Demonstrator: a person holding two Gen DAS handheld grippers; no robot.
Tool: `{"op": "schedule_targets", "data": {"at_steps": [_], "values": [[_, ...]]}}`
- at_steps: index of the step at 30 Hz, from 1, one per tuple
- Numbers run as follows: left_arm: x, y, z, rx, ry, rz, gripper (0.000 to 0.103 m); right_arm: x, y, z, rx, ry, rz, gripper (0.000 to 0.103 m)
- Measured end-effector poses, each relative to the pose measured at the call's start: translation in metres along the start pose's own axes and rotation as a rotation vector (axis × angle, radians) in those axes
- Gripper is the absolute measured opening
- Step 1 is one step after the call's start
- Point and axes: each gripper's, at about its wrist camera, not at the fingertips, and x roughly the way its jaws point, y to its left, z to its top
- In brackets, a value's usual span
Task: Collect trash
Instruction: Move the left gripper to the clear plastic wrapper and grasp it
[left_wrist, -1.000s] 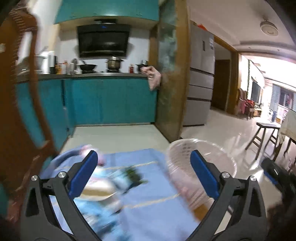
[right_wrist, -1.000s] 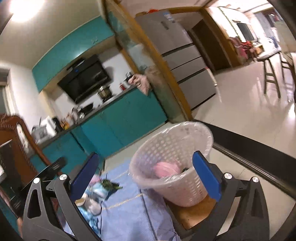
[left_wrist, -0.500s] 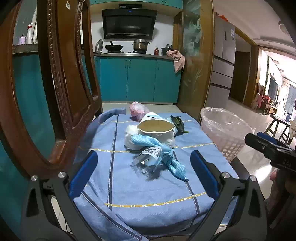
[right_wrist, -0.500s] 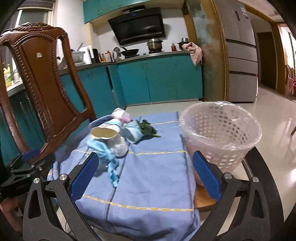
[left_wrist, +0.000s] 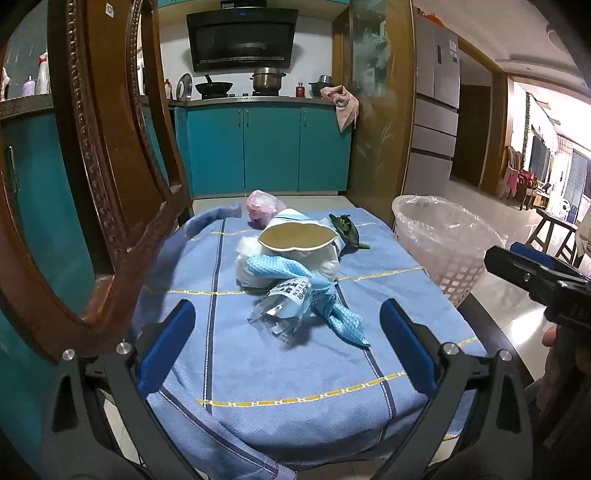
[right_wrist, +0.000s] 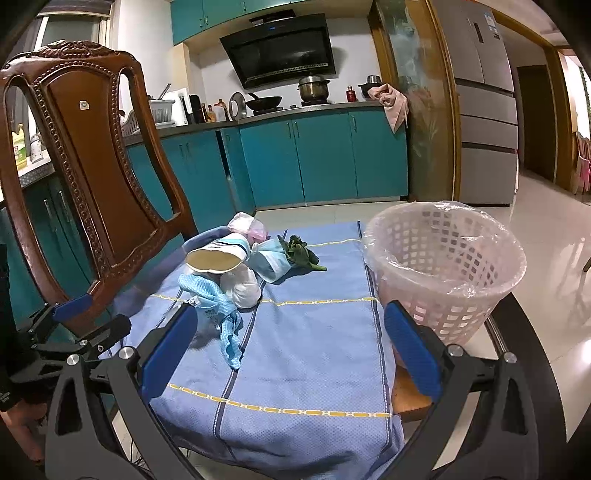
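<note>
A crushed white paper cup (left_wrist: 295, 242) with a tan inside lies on its side in a heap of trash on the tabletop. A light-blue mesh cloth (left_wrist: 325, 299) drapes over a clear printed wrapper (left_wrist: 282, 301) in front. A pink plastic bag (left_wrist: 262, 205) and dark green leaves (left_wrist: 345, 230) lie behind. The pale, plastic-lined lattice basket (right_wrist: 447, 258) stands upright well apart.

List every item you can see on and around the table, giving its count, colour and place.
paper cup: one, white, on its side in pile
cloth strip: one, light blue, front of pile
clear wrapper: one, printed, front of pile
pink bag: one, behind pile
green leaves: one bunch, beside pile
basket: one, pale, lined, table's right
tablecloth: one, blue
chair: one, brown, left
left gripper: open
right gripper: open
</note>
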Motion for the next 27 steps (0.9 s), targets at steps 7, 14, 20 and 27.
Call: {"op": "schedule_targets", "data": {"at_steps": [7, 14, 20, 27], "values": [[0.002, -0.003, -0.001, 0.01, 0.009, 0.0, 0.1, -0.002, -0.003, 0.001, 0.008, -0.001, 0.002, 0.099], [0.005, -0.007, -0.002, 0.03, 0.021, -0.001, 0.1, -0.003, -0.003, 0.002, 0.014, -0.004, 0.008, 0.099], [0.021, -0.012, 0.005, 0.07, 0.038, 0.009, 0.1, -0.003, -0.004, 0.001, 0.017, -0.003, 0.009, 0.099], [0.061, -0.01, 0.008, 0.099, 0.123, -0.005, 0.09, 0.001, -0.006, 0.002, 0.025, 0.01, 0.002, 0.099]]}}
